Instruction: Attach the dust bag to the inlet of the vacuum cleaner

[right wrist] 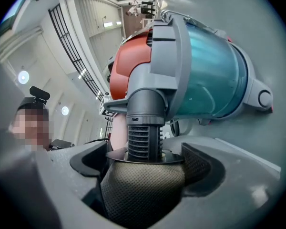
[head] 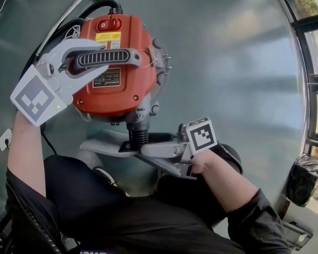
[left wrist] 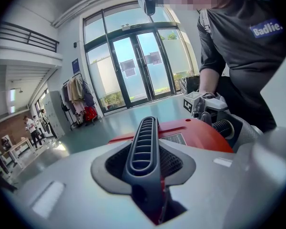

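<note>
In the head view a red vacuum cleaner [head: 119, 73] hangs over the floor, carried by its dark ribbed handle [head: 103, 58]. My left gripper [head: 90, 62] is shut on that handle, which fills the jaws in the left gripper view [left wrist: 143, 147]. Below the body, the black ribbed inlet [head: 138, 134] points toward me. My right gripper [head: 140, 152] is shut on the grey mesh dust bag [right wrist: 143, 194] just under its flat collar [right wrist: 143, 157]. The collar rings the inlet [right wrist: 144, 135]. The bag's loose grey end [head: 100, 144] hangs to the left.
A black power cable [head: 103, 5] trails from the vacuum's far side across the grey-green floor. A black bin bag [head: 303, 179] sits by the glass wall at right. My legs are directly below the grippers. Glass doors [left wrist: 138, 66] and a clothes rack [left wrist: 78, 97] stand far off.
</note>
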